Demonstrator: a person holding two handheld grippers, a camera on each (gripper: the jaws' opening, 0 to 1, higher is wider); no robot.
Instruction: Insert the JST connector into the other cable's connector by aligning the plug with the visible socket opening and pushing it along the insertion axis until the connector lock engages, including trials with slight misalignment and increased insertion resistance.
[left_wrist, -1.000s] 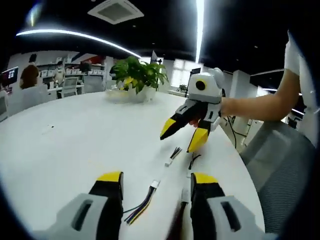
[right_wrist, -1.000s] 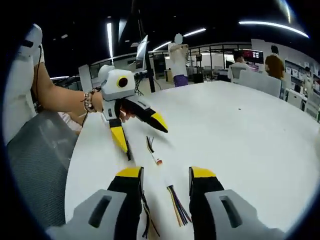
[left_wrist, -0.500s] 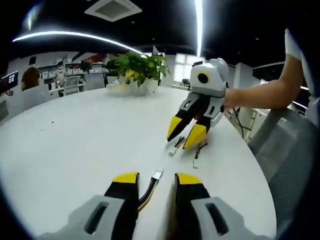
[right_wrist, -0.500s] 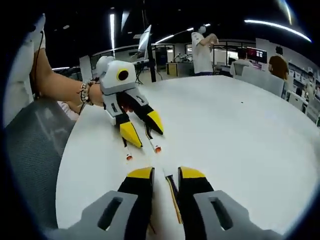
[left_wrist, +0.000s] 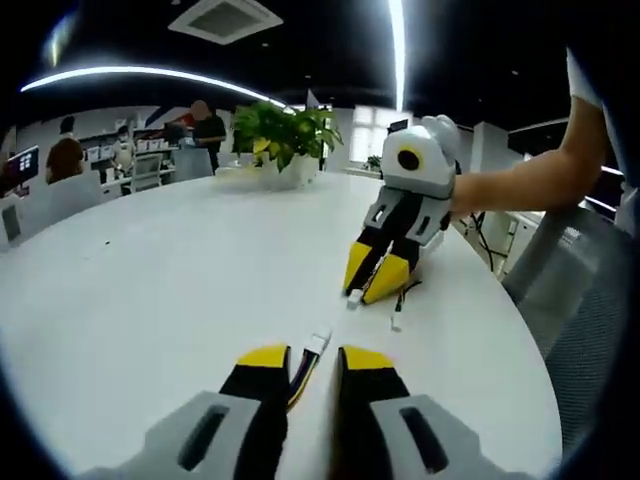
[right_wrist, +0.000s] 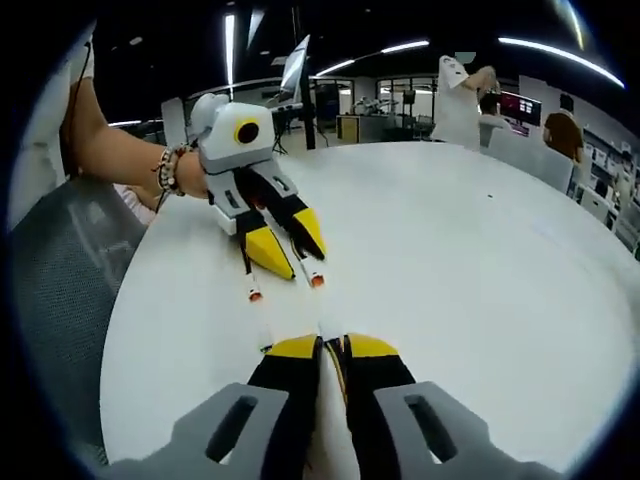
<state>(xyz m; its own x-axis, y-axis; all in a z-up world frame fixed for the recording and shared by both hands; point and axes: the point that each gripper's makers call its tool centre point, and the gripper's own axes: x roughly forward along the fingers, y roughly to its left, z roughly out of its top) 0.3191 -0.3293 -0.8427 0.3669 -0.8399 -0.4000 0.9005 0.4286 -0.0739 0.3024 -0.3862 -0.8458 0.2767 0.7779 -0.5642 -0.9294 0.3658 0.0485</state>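
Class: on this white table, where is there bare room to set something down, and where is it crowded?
Bare table stretches from the left gripper to the potted plant. It is crowded near the edge, where the right gripper and cables sit close together.

A round white table (left_wrist: 150, 270) is being viewed along the left gripper (left_wrist: 313, 352), whose yellow-tipped jaws are being held nearly closed around a multicoloured cable (left_wrist: 299, 373) ending in a white connector (left_wrist: 318, 343). Across the table, the right gripper (left_wrist: 378, 277) is being lowered by a bare forearm (left_wrist: 510, 190) over a second cable's white connector (left_wrist: 353, 295). A potted plant (left_wrist: 280, 140) is being shown behind.
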